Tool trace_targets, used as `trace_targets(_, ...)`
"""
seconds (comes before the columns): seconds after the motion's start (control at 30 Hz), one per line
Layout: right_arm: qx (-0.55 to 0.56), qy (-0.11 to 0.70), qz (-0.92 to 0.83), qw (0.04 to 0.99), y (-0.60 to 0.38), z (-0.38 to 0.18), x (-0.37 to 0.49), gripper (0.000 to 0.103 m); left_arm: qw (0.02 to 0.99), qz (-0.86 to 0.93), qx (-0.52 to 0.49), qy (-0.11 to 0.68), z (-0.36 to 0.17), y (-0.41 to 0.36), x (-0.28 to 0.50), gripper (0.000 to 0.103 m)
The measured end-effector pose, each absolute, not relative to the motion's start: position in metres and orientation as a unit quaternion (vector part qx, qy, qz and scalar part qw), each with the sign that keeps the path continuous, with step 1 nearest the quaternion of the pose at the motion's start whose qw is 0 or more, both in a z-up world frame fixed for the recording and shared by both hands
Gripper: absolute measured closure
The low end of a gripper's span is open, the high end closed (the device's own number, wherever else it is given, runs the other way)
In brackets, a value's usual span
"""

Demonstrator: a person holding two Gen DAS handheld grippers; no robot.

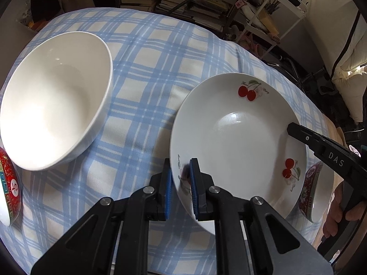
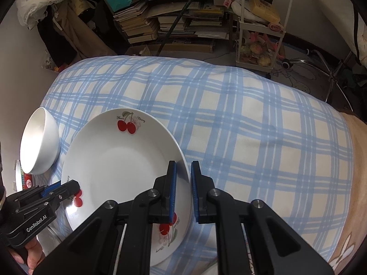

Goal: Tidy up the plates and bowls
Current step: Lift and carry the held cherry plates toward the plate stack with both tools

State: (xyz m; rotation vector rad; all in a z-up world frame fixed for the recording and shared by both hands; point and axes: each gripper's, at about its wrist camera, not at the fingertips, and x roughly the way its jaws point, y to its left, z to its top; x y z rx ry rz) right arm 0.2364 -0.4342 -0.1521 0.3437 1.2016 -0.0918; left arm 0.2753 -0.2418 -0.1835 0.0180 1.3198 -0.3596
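Note:
A white plate with red cherry prints (image 1: 238, 142) (image 2: 119, 160) is held from both sides over the blue checked cloth. My left gripper (image 1: 181, 183) (image 2: 68, 186) is shut on its left rim, the blue pads pressing the edge. My right gripper (image 2: 183, 183) (image 1: 294, 129) is shut on the opposite rim. A large plain white bowl (image 1: 55, 98) (image 2: 39, 142) stands on the cloth left of the plate. One red patterned bowl (image 1: 9, 188) (image 2: 26, 181) sits at the near left. Another red patterned bowl (image 1: 309, 192) shows partly under the plate's right edge.
The checked cloth (image 2: 252, 137) covers the table, whose far edge drops to the floor. Behind it are stacked books (image 2: 146, 23) and a white cart (image 2: 261, 34). A person's hand (image 1: 339, 208) grips the right tool's handle.

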Motion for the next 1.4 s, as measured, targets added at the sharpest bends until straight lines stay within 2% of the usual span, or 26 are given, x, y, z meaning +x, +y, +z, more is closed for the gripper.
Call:
trace_targets(0.6, 0.176, 0.554, -0.029, 0.813, -0.407, -0.131, 0.193, 0.09, 0.772, -0.163, 0.011, 0.614, -0.158, -0.212, 0.246, 0.089)
trace_targets(1.4, 0.165, 0.53, -0.02, 0.832, -0.339, -0.07, 0.127, 0.092, 0.787, -0.169, 0.017, 0.594, -0.103, -0.145, 0.173, 0.088)
